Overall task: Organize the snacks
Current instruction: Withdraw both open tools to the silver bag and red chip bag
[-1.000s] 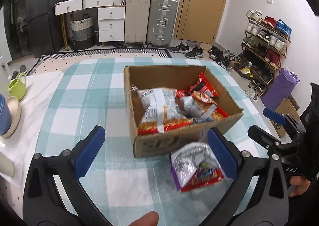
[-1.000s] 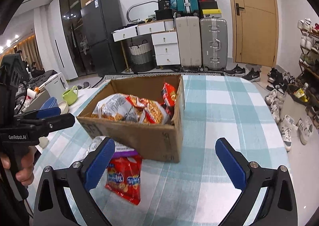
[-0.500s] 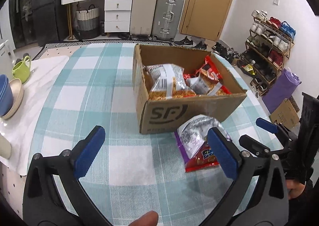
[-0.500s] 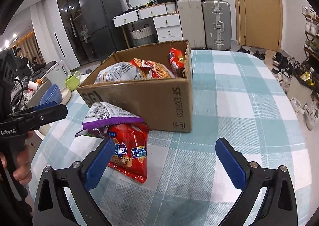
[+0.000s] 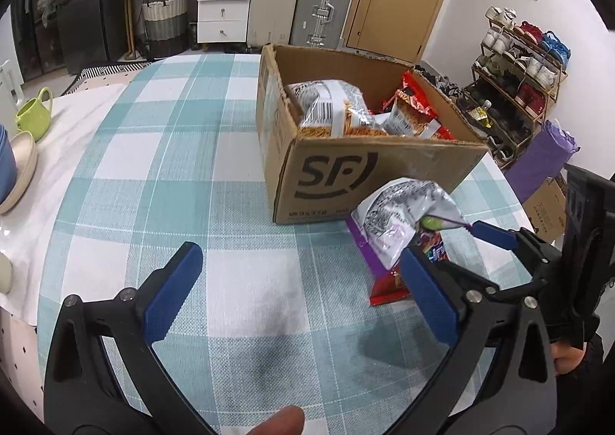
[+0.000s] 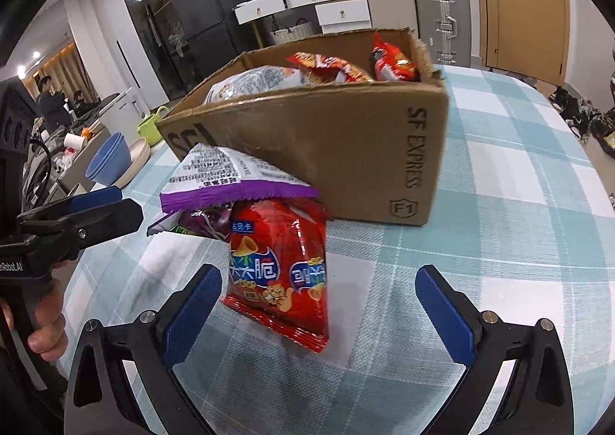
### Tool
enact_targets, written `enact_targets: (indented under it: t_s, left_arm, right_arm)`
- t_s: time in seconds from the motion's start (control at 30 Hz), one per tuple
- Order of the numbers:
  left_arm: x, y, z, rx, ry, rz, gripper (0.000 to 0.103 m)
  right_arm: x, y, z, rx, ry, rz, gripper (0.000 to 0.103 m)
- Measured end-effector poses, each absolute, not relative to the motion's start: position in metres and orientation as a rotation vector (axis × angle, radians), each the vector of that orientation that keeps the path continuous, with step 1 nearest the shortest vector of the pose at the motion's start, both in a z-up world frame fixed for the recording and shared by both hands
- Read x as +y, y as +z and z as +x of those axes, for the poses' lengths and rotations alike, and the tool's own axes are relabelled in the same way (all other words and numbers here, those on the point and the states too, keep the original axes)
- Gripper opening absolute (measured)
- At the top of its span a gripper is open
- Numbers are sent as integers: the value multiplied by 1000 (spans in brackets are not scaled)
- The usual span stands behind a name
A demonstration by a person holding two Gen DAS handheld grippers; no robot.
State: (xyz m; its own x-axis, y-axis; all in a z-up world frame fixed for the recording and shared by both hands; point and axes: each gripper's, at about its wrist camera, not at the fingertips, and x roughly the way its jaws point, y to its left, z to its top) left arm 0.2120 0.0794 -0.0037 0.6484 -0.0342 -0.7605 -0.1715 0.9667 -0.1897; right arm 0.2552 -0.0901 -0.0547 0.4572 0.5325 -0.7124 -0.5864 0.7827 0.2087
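While the brown cardboard box (image 5: 369, 170) of snack packets stood on the teal-and-white checked tablecloth (image 5: 161, 166), a purple-topped silver packet (image 6: 230, 175) leaned on the box's front wall over a red chip bag (image 6: 280, 266). The left gripper (image 5: 300, 300) and right gripper (image 6: 319, 314) hung before the box, fingers spread wide, clamping nothing.

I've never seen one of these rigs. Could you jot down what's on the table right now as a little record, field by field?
surface: table with teal and white checked cloth
box: open cardboard box printed SF, holding several snack bags
loose snacks: red chip bag lying in front of the box, purple-edged snack bag resting on top of it
left gripper: open, holding nothing
right gripper: open, close to the red chip bag, holding nothing
table edge: green mug, stacked bowls
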Motion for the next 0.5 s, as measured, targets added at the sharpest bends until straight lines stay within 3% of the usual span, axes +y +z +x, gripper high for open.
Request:
enact_targets:
  t_s: [0.4, 0.5]
  left_arm:
    - [90, -11, 213, 857, 103, -291, 102]
    - [90, -11, 214, 857, 102, -295, 102]
  right_arm:
    - [-67, -69, 269, 896, 719, -57, 102]
    - [-65, -71, 270, 906, 742, -52, 97]
